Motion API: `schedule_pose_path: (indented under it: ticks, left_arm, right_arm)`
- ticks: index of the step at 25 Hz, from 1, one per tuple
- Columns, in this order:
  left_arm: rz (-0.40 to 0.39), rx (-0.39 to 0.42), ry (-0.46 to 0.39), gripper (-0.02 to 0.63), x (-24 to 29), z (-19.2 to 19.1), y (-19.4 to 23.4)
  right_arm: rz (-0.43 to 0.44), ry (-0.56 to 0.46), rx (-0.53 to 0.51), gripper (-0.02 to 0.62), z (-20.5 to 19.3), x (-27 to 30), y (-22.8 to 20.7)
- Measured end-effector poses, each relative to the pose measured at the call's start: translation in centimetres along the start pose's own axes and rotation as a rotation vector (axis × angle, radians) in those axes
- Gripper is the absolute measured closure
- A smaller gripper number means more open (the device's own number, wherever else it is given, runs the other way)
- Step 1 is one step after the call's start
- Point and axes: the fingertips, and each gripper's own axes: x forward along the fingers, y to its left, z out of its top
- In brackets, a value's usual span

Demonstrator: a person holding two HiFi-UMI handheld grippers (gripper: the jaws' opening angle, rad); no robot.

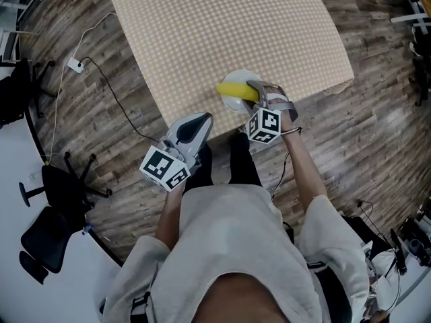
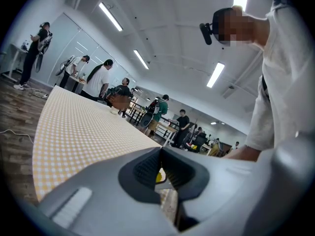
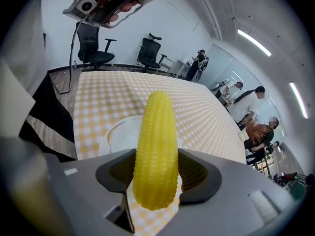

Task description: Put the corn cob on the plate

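Jaws of our right gripper clamp the bumpy yellow corn cob, which we judge light, stiff, slick, near its blunt end; left gripper closed.

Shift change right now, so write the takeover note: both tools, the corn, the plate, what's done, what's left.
Tools: right tool is shut on the bumpy yellow corn cob. The left tool has its jaws together and empty, held off the table's near edge.
Things: the round white plate sits on the yellow-checked tablecloth near its edge, right under the cob.
Done: cob gripped and brought over the plate.
Left: lower it onto the plate, open the right tool, pull back.
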Motion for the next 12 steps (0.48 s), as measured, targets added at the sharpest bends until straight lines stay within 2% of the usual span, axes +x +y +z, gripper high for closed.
schedule_pose_path:
  ticks: [12]
  left_arm:
    - [0.018, -0.011, -0.033, 0.598, -0.43, 0.77, 0.81]
  right_arm:
    - [0.133, 0.031, 0.013, 0.340, -0.36, 1.00, 0.69]
